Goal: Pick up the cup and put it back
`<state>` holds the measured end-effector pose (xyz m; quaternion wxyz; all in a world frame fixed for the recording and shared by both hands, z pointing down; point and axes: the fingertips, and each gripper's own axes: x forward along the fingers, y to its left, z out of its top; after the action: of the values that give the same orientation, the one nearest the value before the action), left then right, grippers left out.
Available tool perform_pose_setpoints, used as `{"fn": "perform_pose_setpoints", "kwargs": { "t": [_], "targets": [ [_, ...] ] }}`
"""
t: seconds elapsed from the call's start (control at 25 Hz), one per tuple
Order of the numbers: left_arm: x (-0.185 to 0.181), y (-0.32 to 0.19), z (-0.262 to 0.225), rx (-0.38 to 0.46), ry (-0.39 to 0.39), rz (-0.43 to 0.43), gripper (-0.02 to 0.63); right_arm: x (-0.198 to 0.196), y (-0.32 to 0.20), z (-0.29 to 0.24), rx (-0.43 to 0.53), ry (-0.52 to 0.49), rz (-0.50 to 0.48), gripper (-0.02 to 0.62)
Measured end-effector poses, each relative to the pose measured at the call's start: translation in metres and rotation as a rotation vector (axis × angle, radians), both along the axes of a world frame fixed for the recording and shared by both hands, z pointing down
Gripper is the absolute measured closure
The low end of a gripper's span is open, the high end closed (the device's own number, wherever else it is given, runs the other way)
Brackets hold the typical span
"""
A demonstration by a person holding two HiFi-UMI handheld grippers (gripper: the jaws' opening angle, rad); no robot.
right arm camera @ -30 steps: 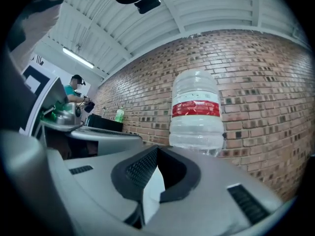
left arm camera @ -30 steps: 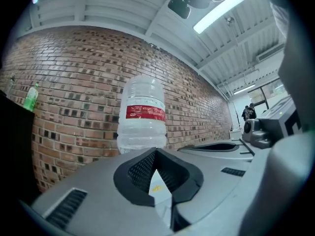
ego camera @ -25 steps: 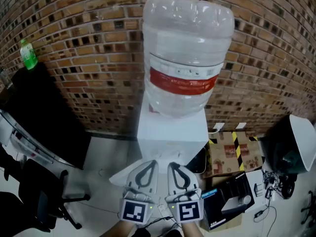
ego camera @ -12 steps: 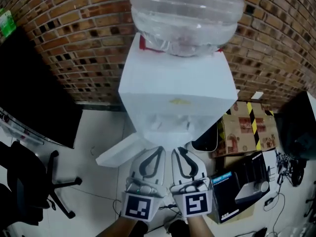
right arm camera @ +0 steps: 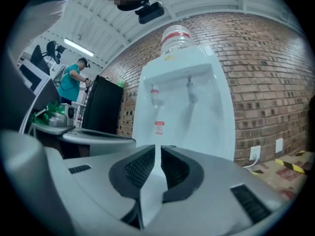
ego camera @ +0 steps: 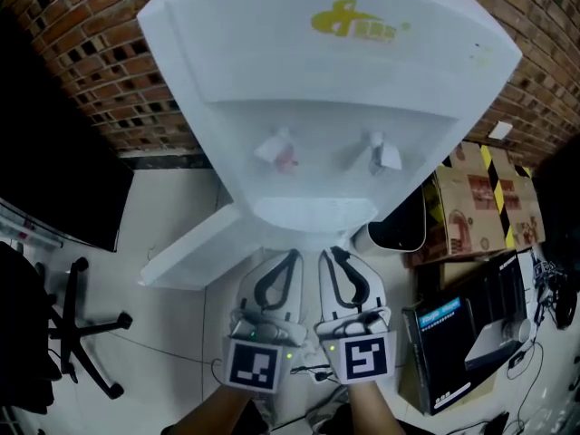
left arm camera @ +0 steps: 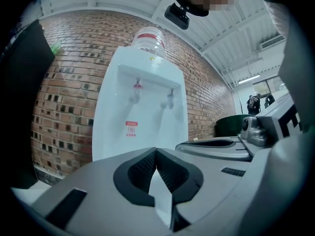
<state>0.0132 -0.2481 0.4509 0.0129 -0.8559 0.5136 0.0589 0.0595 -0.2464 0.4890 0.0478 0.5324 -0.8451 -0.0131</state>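
A pale floor [ego camera: 181,333] runs to a brick wall [ego camera: 91,62], and a white water dispenser [ego camera: 335,152] stands on the floor against that wall.

Nearest, the two grippers are side by side and level, both pointing at the dispenser's front. Each carries its marker cube [ego camera: 252,367] at the back. The left gripper [ego camera: 292,256] has its jaws closed, the pads meeting at their tips with nothing between them. The right gripper [ego camera: 333,254] has its jaws a thin slit apart. They have just eased open that far, and only the white dispenser front shows through the slit.

Just past the tips is the dispenser's curved drip ledge [ego camera: 313,214]. A white flap [ego camera: 190,252] sticks out low from the dispenser's left side, over the floor. Above the ledge, in the recess, hang two taps: the red tap [ego camera: 283,152] on the left and the pale tap [ego camera: 381,152] on the right. A yellow logo [ego camera: 358,24] sits near the top edge of the dispenser's front. From the left gripper view, a clear bottle [left arm camera: 147,39] stands on top of the dispenser.

On the floor to the dispenser's right are a dark bin [ego camera: 399,225], a cardboard box [ego camera: 471,198] with yellow and black tape, and, nearer, a black box [ego camera: 453,343]. At the floor's left edge are a chair base [ego camera: 82,333] and a black cabinet [ego camera: 54,152].

No view shows the cup, so I cannot tell where it is.
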Motion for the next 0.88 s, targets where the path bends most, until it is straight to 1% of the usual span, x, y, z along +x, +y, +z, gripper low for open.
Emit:
{"fn": "perform_pose_setpoints", "kwargs": {
  "t": [0.12,0.16,0.2,0.36,0.4,0.44,0.48,0.6,0.64,0.68,0.8,0.84,0.88],
  "targets": [
    [-0.001,-0.005,0.034,0.006,0.004,-0.01,0.609,-0.002,-0.004,0.035,0.019,-0.005,-0.005,0.554],
    [-0.001,-0.006,0.046,0.005,0.006,-0.012,0.609,-0.003,-0.006,0.047,0.019,-0.008,-0.007,0.542],
    [0.0,-0.008,0.057,0.005,0.007,-0.012,0.609,-0.003,-0.008,0.059,0.015,-0.014,-0.006,0.512],
    [0.001,-0.016,0.099,0.022,0.0,-0.011,0.609,-0.003,-0.019,0.113,-0.013,-0.022,0.004,0.512],
    [0.002,-0.019,0.11,0.027,-0.003,-0.01,0.609,-0.002,-0.024,0.125,-0.013,-0.021,0.006,0.503],
    [0.001,-0.021,0.12,0.031,-0.008,-0.008,0.609,-0.002,-0.029,0.138,-0.01,-0.018,0.008,0.458],
    [0.001,-0.024,0.13,0.033,-0.011,-0.007,0.609,-0.002,-0.034,0.15,-0.006,-0.016,0.009,0.437],
    [0.001,-0.029,0.158,0.041,-0.01,-0.004,0.609,-0.001,-0.048,0.186,-0.009,-0.02,0.017,0.43],
    [0.002,-0.031,0.168,0.042,-0.012,-0.002,0.609,0.0,-0.054,0.196,-0.011,-0.024,0.023,0.388],
    [0.003,-0.034,0.177,0.043,-0.015,0.0,0.609,0.001,-0.059,0.206,-0.013,-0.028,0.03,0.376],
    [0.004,-0.043,0.203,0.043,-0.018,-0.001,0.609,0.003,-0.072,0.233,-0.019,-0.036,0.04,0.376],
    [0.002,-0.046,0.211,0.037,-0.01,-0.005,0.609,0.002,-0.076,0.243,-0.018,-0.029,0.039,0.365],
    [0.001,-0.049,0.218,0.032,-0.001,-0.011,0.609,0.001,-0.082,0.253,-0.018,-0.019,0.037,0.309]
  ]
}}
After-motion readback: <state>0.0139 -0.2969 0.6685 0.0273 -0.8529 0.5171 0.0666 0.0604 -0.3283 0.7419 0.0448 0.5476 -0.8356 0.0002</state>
